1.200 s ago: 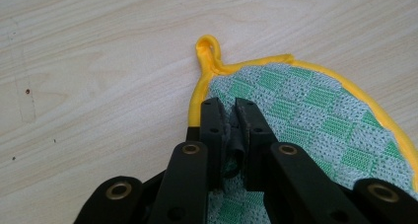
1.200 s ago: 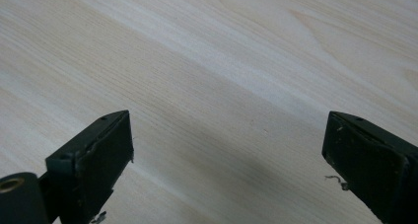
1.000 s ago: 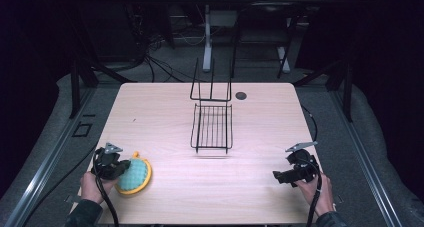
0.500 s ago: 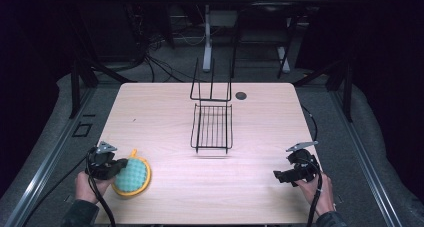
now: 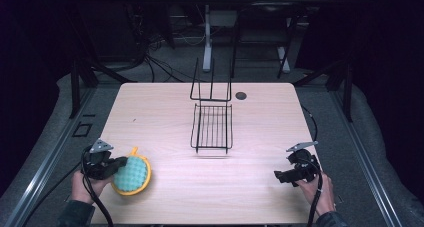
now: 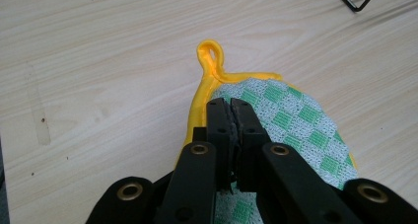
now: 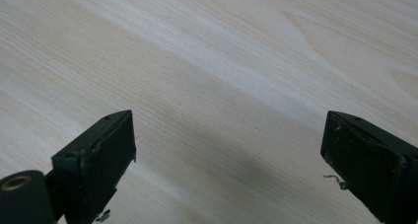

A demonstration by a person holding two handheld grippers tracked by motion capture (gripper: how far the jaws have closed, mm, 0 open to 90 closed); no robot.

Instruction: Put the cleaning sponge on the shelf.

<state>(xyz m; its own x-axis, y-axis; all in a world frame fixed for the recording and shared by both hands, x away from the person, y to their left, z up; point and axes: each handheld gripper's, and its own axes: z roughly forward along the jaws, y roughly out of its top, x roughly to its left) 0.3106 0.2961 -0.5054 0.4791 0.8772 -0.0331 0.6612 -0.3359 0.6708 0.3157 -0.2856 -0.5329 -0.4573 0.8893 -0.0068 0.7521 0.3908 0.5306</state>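
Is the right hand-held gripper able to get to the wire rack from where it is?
Probably yes: the right hand-held gripper is open and empty, with bare table between it and the wire rack.

Bright bench in a dark room, lit from above

In the high view the bench (image 5: 165,112) is evenly lit while the floor and room around it fall to near black; the picture is soft and grainy; the wire rack (image 5: 212,127) throws only a faint shadow; the left gripper view is sharp on the wood grain, without glare; in the right gripper view a soft dark shadow lies across the wood, and the near jaws look slightly blurred.
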